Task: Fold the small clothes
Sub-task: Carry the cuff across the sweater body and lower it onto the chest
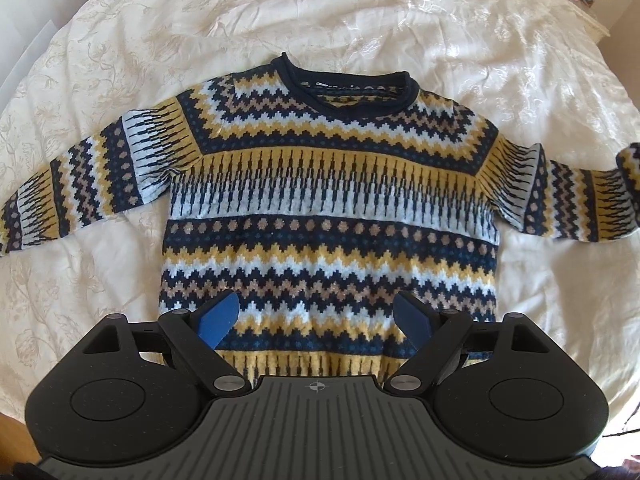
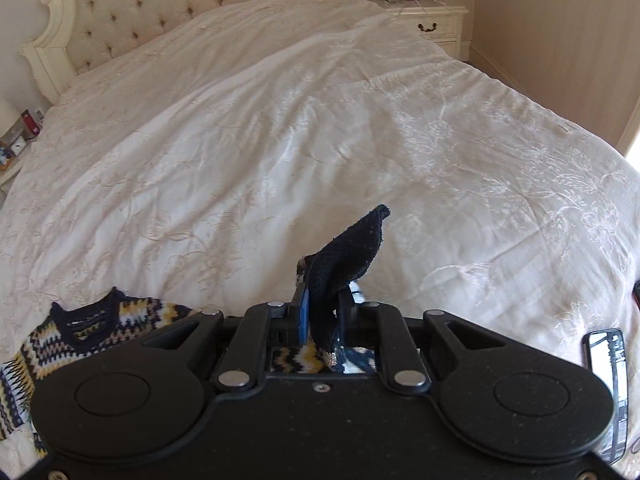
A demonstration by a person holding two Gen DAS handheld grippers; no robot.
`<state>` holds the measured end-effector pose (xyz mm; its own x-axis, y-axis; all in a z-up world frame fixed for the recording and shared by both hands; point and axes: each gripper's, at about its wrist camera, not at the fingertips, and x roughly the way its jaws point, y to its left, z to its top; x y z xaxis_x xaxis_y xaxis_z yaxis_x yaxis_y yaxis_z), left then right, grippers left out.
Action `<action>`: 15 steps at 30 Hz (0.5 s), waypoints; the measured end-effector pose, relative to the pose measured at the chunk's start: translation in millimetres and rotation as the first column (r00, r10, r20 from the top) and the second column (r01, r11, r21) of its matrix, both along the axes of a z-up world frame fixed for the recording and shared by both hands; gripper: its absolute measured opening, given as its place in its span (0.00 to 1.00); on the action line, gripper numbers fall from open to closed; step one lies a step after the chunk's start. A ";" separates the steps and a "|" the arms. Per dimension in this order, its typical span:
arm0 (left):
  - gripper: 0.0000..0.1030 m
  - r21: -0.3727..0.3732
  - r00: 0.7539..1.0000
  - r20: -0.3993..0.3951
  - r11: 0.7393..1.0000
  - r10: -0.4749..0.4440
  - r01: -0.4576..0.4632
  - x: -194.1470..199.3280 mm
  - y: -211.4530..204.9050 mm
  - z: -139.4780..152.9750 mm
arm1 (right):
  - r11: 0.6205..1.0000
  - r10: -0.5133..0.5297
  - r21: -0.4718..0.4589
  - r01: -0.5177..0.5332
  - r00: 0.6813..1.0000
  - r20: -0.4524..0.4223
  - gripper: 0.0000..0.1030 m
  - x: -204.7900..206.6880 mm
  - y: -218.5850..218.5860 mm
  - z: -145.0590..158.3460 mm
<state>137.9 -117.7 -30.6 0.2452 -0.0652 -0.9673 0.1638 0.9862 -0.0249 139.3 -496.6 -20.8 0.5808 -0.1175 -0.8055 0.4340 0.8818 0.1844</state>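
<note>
A small knitted sweater (image 1: 328, 200) in navy, yellow, white and tan zigzag bands lies front-up on the bed, neck away from me, both sleeves spread outward. My left gripper (image 1: 316, 316) hovers open over the sweater's lower hem, blue pads wide apart and holding nothing. In the right wrist view my right gripper (image 2: 324, 300) is shut on the navy cuff (image 2: 348, 252) of the sweater's right sleeve, which sticks up between the fingers. The sleeve end (image 1: 628, 168) looks lifted off the bed in the left wrist view. The sweater's collar (image 2: 92, 320) shows at lower left.
The white embroidered bedspread (image 2: 320, 120) stretches wide beyond the sweater to a tufted headboard (image 2: 160, 4). A nightstand (image 2: 432, 20) with small items stands at the far right corner. A phone-like dark slab (image 2: 608, 376) lies on the bed near the right gripper.
</note>
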 end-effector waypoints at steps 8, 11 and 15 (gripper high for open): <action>0.82 -0.015 1.000 -0.021 1.000 0.018 -0.018 12.7 53.4 -1.5 | 0.982 0.172 0.066 -0.176 0.983 0.061 0.20 36.7 124.7 11.1; 0.82 -0.020 0.999 -0.033 1.000 0.023 -0.024 18.9 72.6 -5.0 | 0.968 0.227 0.094 -0.233 0.971 0.075 0.20 51.0 168.5 8.2; 0.82 -0.021 0.998 -0.048 0.999 0.035 -0.036 29.4 96.7 -11.4 | 0.948 0.296 0.095 -0.302 0.952 0.076 0.20 71.2 225.9 -0.2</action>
<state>167.2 -21.0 -42.0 0.2011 -0.0789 -0.9764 0.1266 0.9905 -0.0540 210.5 -270.7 -21.1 0.6241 0.1517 -0.7665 0.1385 0.9440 0.2996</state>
